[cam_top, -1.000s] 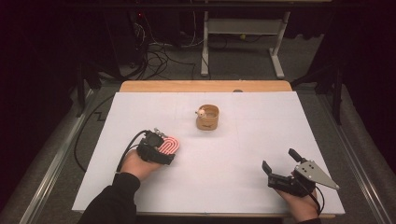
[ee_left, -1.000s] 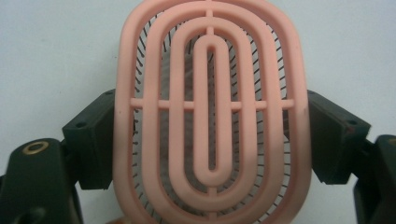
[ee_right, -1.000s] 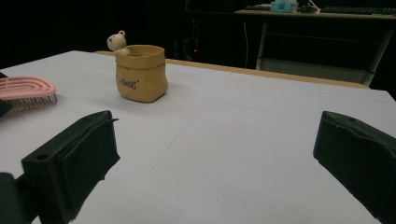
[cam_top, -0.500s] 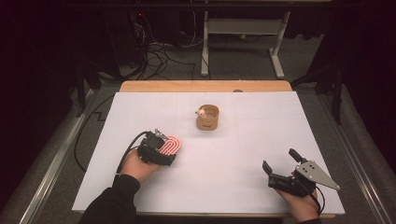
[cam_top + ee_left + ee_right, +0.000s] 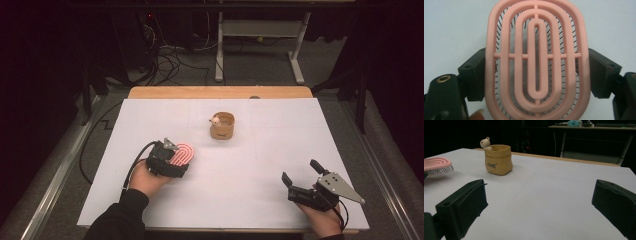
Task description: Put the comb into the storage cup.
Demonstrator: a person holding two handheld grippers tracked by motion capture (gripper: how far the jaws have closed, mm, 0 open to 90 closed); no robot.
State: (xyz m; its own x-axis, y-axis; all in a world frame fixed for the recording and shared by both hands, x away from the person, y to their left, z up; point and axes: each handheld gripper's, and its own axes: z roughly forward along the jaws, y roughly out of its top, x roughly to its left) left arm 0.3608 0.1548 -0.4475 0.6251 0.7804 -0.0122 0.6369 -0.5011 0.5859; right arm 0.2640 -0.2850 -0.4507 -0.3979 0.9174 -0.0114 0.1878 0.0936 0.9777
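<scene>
Over on the near left of the white table, the left gripper has a pink hairbrush clamped between its jaws, one black pad pressed to each long side of the oval frame, bristles pointing down at the tabletop. The brush sits just off the surface, its rounded end poking out past the jaws. At the near right, the right gripper rests low with its jaws spread wide and nothing between them. Farther back, near the middle, stands a small tan pot with a little bear figure on its rim.
</scene>
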